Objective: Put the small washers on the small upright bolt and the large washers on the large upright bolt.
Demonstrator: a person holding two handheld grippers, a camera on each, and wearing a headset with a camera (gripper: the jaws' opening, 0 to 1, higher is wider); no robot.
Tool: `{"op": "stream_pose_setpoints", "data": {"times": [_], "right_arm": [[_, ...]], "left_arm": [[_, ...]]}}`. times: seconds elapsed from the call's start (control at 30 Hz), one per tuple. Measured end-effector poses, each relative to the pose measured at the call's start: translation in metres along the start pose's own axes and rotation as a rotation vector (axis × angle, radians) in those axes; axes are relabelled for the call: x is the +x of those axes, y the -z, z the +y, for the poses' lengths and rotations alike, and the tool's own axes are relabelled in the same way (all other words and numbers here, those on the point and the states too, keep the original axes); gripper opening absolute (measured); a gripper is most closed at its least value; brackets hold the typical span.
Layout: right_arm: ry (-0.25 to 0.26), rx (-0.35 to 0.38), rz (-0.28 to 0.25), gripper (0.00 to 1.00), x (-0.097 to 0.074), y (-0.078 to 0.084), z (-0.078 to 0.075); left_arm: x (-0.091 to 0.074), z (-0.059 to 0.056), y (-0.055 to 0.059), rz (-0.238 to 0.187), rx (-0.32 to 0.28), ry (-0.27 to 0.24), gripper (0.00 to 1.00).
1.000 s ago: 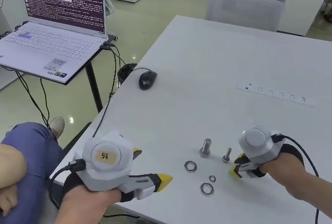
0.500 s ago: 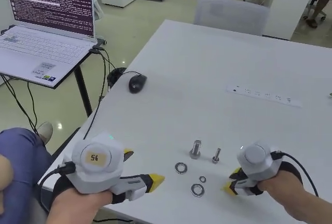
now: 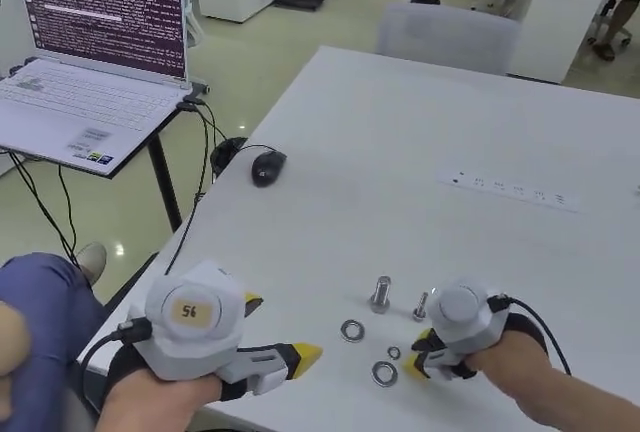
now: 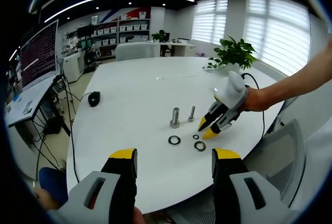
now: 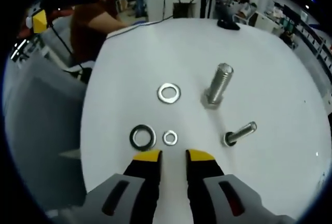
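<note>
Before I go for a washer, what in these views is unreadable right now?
- Head view: the body of the right tool hides its jaw gap and the table beneath it.
- Right gripper view: the jaws cover the table strip just under them, so anything lying there goes unseen.
- Left gripper view: the small washer is too tiny to judge its hole.

Left claw [image 4: 175, 154] jaws wide apart, held level; right claw [image 5: 174, 156] jaws narrowly parted, empty, angled down.
</note>
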State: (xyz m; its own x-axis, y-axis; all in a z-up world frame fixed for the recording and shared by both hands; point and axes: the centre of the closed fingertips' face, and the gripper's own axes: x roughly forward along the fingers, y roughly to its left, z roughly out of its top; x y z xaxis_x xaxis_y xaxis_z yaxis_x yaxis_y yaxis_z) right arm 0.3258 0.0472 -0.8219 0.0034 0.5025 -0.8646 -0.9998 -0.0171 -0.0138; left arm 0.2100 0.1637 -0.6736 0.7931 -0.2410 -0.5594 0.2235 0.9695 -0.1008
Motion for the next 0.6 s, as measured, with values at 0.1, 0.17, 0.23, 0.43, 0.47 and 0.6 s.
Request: {"op": "stream_pose_setpoints", "data": {"times": [0.1, 0.17, 0.23, 0.43, 0.47, 0.6], "right_arm": [[-0.018, -0.049, 0.019, 0.19, 0.004, -0.004, 0.000], [-0.028, -0.080, 0.038, 0.18, 0.006, -0.005, 0.001], [-0.030, -0.112, 0.036, 0.18, 0.007, -0.008, 0.002], [-0.063, -0.155, 0.053, 0.16, 0.010, -0.011, 0.004], [-0.070, -0.155, 0.060, 0.16, 0.010, -0.011, 0.005], [-0.087, -0.156, 0.072, 0.16, 0.011, -0.011, 0.004]], "left_arm": [[-0.001, -0.001, 0.001, -0.001, -0.003, -0.001, 0.58], [-0.001, -0.001, 0.001, 0.000, -0.004, -0.001, 0.58], [-0.001, -0.001, 0.001, -0.003, -0.008, -0.002, 0.58], [-0.001, 0.001, -0.001, -0.008, -0.011, -0.009, 0.58], [-0.001, 0.001, -0.002, -0.009, -0.011, -0.010, 0.58], [-0.001, 0.003, -0.002, -0.013, -0.014, -0.012, 0.58]]}}
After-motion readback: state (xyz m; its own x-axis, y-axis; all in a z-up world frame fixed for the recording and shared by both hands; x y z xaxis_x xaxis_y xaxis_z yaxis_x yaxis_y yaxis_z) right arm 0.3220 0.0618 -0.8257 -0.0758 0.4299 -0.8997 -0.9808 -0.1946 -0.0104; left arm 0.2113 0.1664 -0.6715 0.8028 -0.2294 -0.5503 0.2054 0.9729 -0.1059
